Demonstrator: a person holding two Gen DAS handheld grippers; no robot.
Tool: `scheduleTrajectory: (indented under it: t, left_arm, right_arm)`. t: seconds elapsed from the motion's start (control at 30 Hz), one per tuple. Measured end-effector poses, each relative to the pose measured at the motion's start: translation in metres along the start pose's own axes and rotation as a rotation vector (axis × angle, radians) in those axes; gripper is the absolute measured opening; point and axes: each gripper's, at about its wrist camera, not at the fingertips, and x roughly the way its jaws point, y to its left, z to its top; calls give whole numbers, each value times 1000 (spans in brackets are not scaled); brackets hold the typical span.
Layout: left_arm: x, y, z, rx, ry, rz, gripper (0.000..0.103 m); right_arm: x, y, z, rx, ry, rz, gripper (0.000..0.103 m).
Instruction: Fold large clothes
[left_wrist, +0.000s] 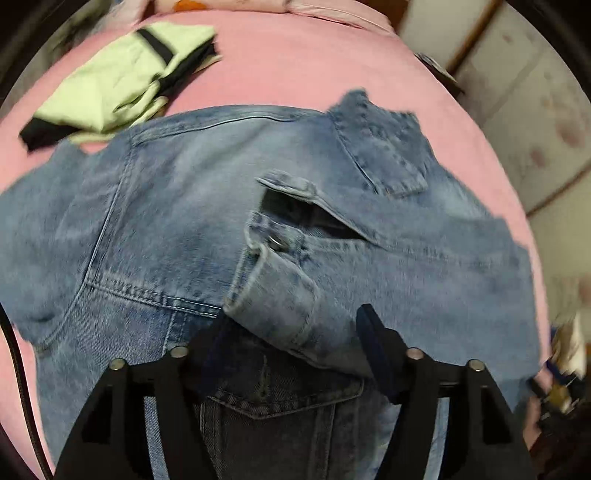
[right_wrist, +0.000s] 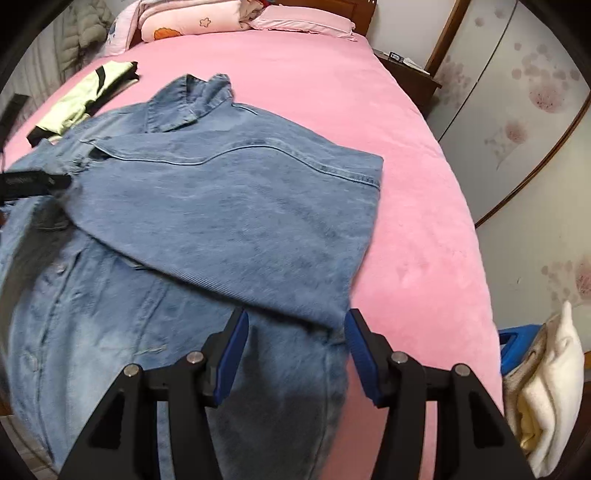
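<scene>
Here the denim jacket (right_wrist: 207, 206) lay across the middle of the pink bed (right_wrist: 406, 184), sleeve cuff (left_wrist: 273, 291) between the open left gripper (left_wrist: 291, 332), right gripper (right_wrist: 295, 347) open over the hem; best smooth the sleeve flat first.

Bare pink bedspread (right_wrist: 406, 184) right of my blue denim jacket (right_wrist: 221, 206) gives free passage; a folded pale-green garment (right_wrist: 81, 99) blocks the far-left corner.

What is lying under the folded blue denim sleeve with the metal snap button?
The folded blue denim sleeve lies on the blue denim jacket body, above a flap pocket. The pink bedsheet shows only around the jacket; underneath, it is covered.
</scene>
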Motion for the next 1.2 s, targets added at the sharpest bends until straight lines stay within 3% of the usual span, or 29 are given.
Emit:
scheduleTrajectory:
  t: [0.13, 0.17, 0.2, 0.23, 0.27, 0.37, 0.5, 0.57, 0.67, 0.73, 0.8, 0.87, 0.93, 1.07, 1.2]
  left_arm:
    - [9, 11, 10, -73, 22, 38, 61]
    - [13, 11, 13, -78, 36, 59, 43]
    - [17, 11, 14, -78, 50, 76, 35]
    - [18, 11, 15, -76, 60, 91, 35]
    - [18, 9, 14, -68, 52, 106, 32]
    - [19, 4, 5, -16, 34, 147, 28]
    - [18, 1, -3, 16, 7, 174, 28]
    - [14, 0, -2, 27, 9, 186, 34]
    - [-3, -9, 6, 59, -16, 186, 39]
    - [-20, -19, 13, 90, -58, 172, 47]
    - [-35, -29, 22, 109, -118, 151, 62]
    - [-43, -36, 33, 113, -164, 124, 72]
    - [-37, -41, 46, 106, -170, 103, 72]
    - [-2, -43, 74, 78, -100, 88, 72]
    - [28, -43, 86, 27, -15, 53, 72]
  right_arm:
    - [16, 7, 2, -79, 16, -66, 54]
    - [19, 8, 3, -90, 17, -80, 46]
    - [20, 7, 4, -91, 7, -114, 34]
    - [21, 4, 5, -78, 8, -130, 19]
    - [22, 1, 5, -62, 9, -138, 11]
    - [29, -5, 0, -33, 35, -131, 11]
    - [39, 8, -4, -119, 62, -188, 11]
    - [34, 6, 0, -107, 73, -173, 15]
    - [12, -14, 8, -1, 74, -48, 30]
    - [-4, -24, 13, 59, 54, 25, 43]
    - [-21, -38, 23, 123, 12, 92, 54]
    - [-26, -49, 38, 166, -24, 108, 65]
    - [-19, -64, 56, 210, -45, 134, 65]
    - [19, -91, 89, 278, -33, 110, 65]
    - [78, -114, 112, 330, 47, 112, 65]
